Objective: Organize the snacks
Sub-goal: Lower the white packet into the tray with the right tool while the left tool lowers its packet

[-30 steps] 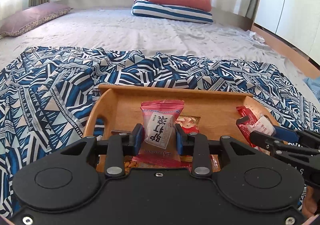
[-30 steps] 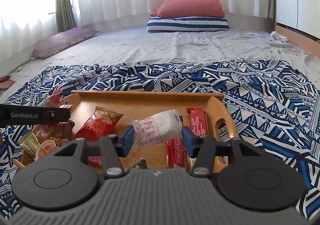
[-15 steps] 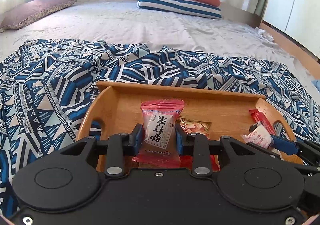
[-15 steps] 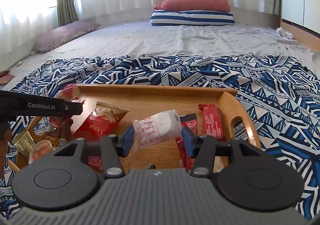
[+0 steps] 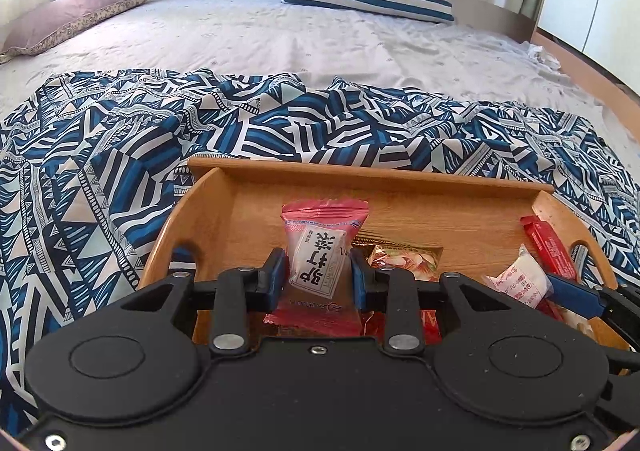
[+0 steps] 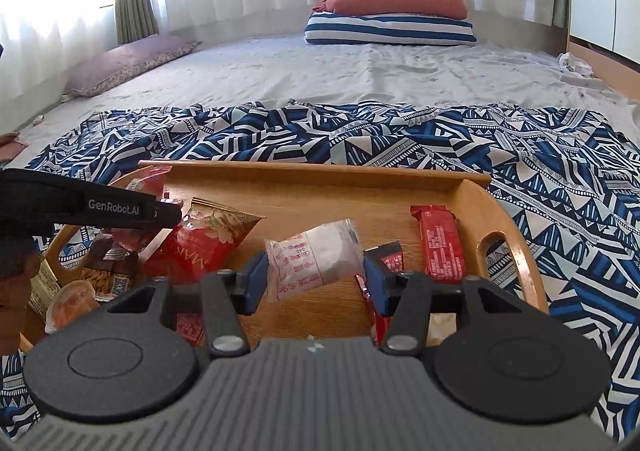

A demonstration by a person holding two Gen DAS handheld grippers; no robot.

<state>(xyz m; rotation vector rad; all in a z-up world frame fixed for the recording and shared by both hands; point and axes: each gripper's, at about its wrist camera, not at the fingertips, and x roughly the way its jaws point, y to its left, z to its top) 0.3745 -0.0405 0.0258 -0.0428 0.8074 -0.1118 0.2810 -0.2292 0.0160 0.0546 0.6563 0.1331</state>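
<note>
Left wrist view: left gripper clamps a crinkly pink candy packet over the tray.
Right gripper: pinches a translucent white pouch.
Tray: rounded, wood-grain, with handle slots.
Surface: blue geometric blanket on a bed.

Snack packets crowd the tray's left (middle floor bare).
</note>
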